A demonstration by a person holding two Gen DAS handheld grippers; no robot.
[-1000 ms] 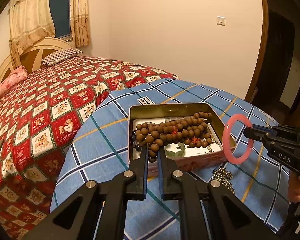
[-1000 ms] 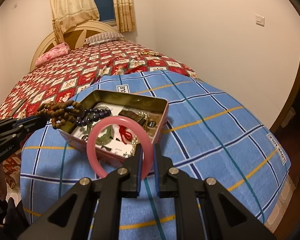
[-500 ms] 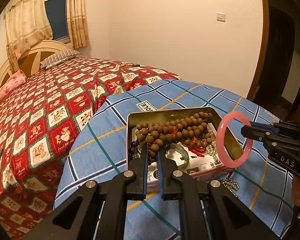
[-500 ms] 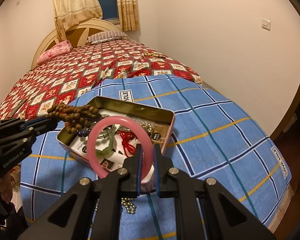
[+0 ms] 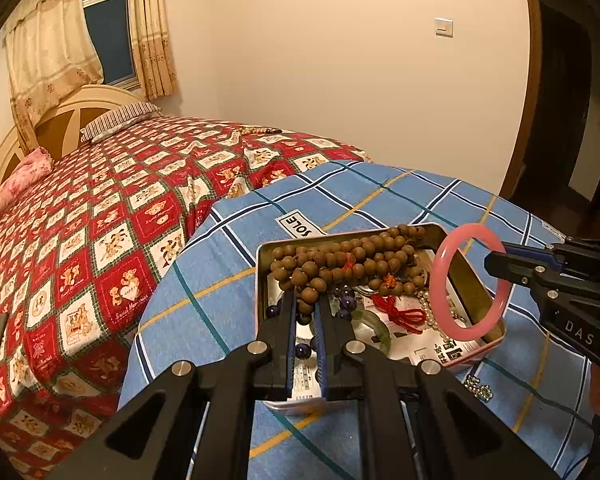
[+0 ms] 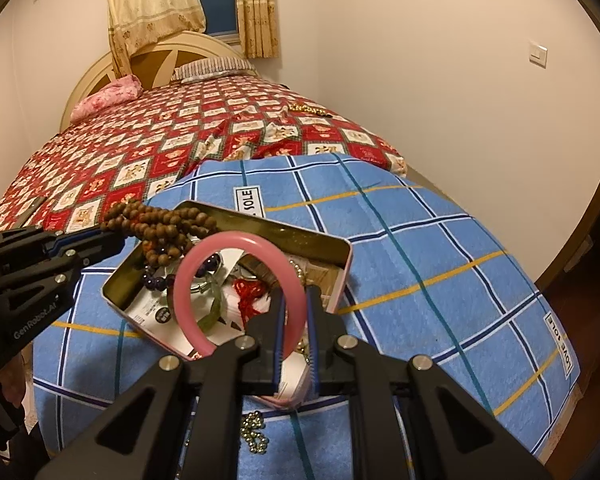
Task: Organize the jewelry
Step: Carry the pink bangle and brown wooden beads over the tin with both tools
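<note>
Your left fingers (image 5: 305, 312) pinch the beads (image 5: 340, 264), your right fingers (image 6: 294, 320) the bangle (image 6: 236, 292) — loops drooping at 12 o'clock may snag the tin (image 5: 476, 292).

- Under my claws spreads a bed (image 6: 112, 168) with a cream arched headboard (image 6: 100, 68), covered by a red patchwork quilt (image 5: 100, 216).
- At its head lie a striped pillow (image 6: 216, 67) and a pink bundle (image 6: 108, 96).
- A string of pale beads (image 6: 310, 109) rests on the quilt near the far edge.
- Over the near end lies a blue checked blanket (image 6: 420, 248) with yellow and teal lines.
- On the blanket sits an open metal tin (image 6: 324, 242), pink outside, with jewelry in it.
- Just beside the tin's near corner, a small heap of metal beads (image 6: 254, 434) lies on the blanket.
</note>
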